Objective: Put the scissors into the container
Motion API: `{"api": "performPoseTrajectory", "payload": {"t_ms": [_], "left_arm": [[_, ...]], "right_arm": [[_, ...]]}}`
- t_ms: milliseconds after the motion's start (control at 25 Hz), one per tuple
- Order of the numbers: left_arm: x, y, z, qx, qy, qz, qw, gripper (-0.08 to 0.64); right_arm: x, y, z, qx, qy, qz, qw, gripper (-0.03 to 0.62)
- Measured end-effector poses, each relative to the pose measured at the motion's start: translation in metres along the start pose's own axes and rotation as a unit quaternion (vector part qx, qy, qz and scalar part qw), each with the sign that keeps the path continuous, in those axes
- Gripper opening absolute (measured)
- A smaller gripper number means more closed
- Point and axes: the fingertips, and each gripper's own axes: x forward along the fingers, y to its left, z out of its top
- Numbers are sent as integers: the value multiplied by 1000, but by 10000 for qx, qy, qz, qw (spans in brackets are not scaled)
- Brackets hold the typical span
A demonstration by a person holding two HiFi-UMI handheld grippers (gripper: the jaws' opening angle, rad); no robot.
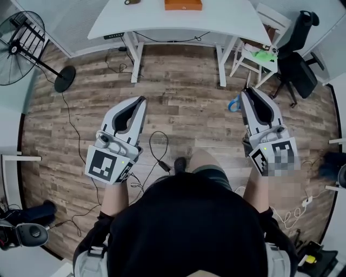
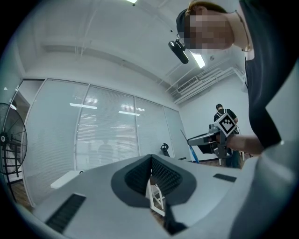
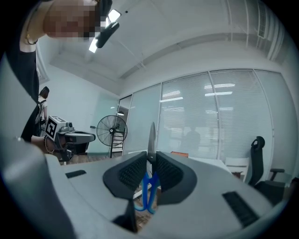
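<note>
Right tool [image 1: 244,93] is clamped on the scissors [image 1: 234,104]. In the right gripper view the blade sticks up past the pads and the blue handles hang below them. It holds them in the air over the wood floor [image 1: 184,108], at 1 o'clock from the person [image 1: 189,227]. Left tool [image 1: 141,100] at 11 o'clock, jaws closed together, nothing between them. White counter [image 1: 216,21] at 12 o'clock, well apart from both tools, carries 1 orange box [image 1: 183,4]. Fan [image 1: 19,46] far out at 10 o'clock.

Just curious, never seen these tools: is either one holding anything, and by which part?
The right gripper clamps the scissors near their pivot, blades up, blue handles hanging below. The left gripper is shut, holding nothing.
</note>
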Motion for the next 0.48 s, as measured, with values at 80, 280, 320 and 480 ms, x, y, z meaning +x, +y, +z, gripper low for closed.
{"api": "performPoseTrajectory", "payload": {"t_ms": [80, 280, 320, 480], "left_arm": [[1, -1, -4, -43, 17, -21, 10000, 11], [8, 0, -9, -97, 57, -61, 9999, 11], [10, 1, -9, -106, 62, -45, 9999, 11], [14, 9, -14, -126, 184, 52, 9997, 11]], "right_arm": [[-2, 0, -3, -5, 51, -27, 10000, 67], [4, -5, -8, 22, 135, -45, 9999, 69], [7, -5, -8, 27, 129, -32, 9999, 67], [19, -3, -9, 46, 116, 91, 9999, 67]]}}
